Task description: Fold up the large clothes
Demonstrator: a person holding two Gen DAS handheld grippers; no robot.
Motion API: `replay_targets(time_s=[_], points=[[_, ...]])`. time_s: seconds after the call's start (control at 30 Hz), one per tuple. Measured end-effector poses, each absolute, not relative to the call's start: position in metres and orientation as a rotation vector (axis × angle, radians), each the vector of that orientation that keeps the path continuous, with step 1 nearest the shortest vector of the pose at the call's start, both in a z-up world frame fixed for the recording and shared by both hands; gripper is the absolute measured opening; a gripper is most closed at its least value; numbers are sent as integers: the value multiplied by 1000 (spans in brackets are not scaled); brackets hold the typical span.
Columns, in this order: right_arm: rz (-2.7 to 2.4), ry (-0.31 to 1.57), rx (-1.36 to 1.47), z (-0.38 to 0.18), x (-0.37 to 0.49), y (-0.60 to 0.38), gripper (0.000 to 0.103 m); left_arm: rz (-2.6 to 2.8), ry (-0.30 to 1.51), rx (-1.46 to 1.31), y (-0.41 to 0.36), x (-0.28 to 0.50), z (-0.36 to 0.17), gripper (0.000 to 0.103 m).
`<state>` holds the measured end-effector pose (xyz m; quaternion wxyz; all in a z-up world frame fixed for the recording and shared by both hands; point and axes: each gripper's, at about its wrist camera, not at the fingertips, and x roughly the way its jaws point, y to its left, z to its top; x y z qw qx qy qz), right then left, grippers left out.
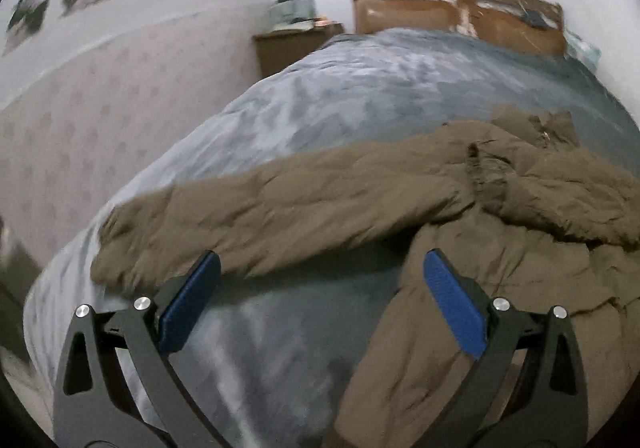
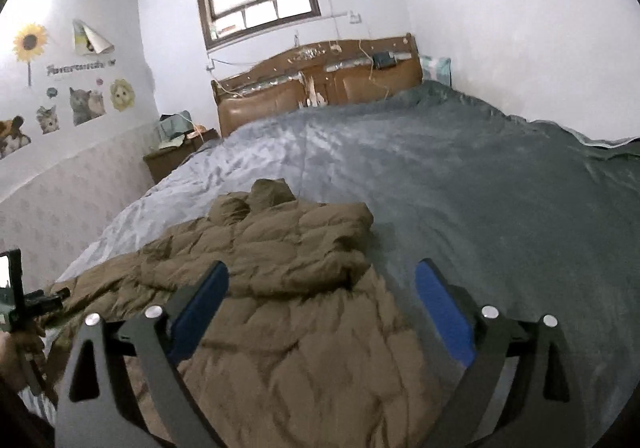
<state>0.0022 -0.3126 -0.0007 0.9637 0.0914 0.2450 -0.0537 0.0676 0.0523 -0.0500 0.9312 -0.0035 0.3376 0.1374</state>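
A large olive-brown quilted jacket (image 1: 500,288) lies on the grey bed cover (image 1: 340,100). In the left wrist view one sleeve (image 1: 260,216) stretches out to the left, and the body fills the lower right. My left gripper (image 1: 322,268) is open and empty, hovering above the gap between the sleeve and the body. In the right wrist view the jacket (image 2: 288,312) lies below with its right sleeve folded over the chest. My right gripper (image 2: 322,276) is open and empty above the jacket's body. The left gripper's handle (image 2: 24,300) shows at the far left edge.
A wooden headboard (image 2: 320,84) stands at the far end of the bed. A brown nightstand (image 2: 176,156) with clutter sits at the bed's left. The left wall carries stickers (image 2: 86,104). Bare grey cover (image 2: 500,208) spreads right of the jacket.
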Motion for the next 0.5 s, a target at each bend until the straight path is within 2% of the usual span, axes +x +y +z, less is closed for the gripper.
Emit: replay_targets(time_s=[0.1, 0.33, 0.5], points=[[-100, 503, 136, -3, -15, -304, 95, 296, 636, -27, 68, 46, -49, 100], [-121, 529, 141, -3, -37, -305, 95, 266, 747, -43, 84, 52, -72, 100], [-134, 536, 142, -8, -36, -308, 95, 339, 752, -61, 104, 49, -81, 100]])
